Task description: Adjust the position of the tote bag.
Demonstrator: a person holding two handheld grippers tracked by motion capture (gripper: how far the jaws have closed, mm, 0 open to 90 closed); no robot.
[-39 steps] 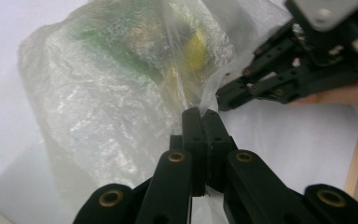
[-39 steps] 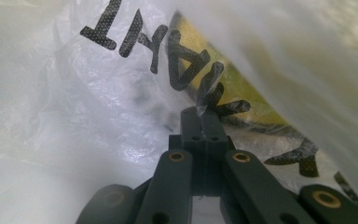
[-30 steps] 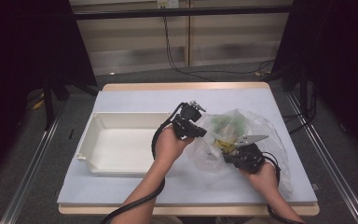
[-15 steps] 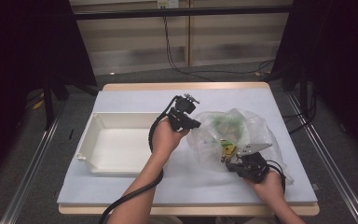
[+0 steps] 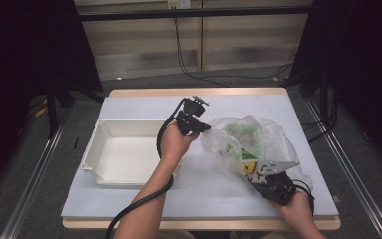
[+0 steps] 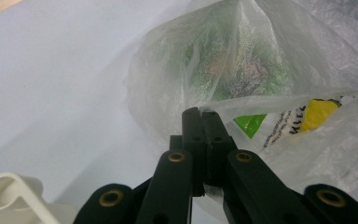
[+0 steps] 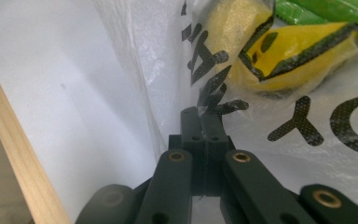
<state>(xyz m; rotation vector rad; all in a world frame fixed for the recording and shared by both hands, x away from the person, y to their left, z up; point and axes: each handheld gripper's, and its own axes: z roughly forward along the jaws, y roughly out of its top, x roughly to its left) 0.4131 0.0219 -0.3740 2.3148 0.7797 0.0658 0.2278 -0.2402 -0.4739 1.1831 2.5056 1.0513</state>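
Note:
A clear plastic bag with green and yellow packets inside lies on the right half of the table. My left gripper is shut on the bag's left edge; in the left gripper view the film is pinched between the closed jaws. My right gripper is shut on the bag's near edge close to the table's front; in the right gripper view the printed film runs into the closed jaws, with a yellow packet behind it.
A white tray stands on the left part of the table, a rim corner of it close to my left gripper. The wooden table edge runs beside my right gripper. Cables hang behind the far edge.
My right gripper has drawn the bag's edge toward the table's front. My left gripper has shifted slightly left and away, so the bag is stretched wider between them.

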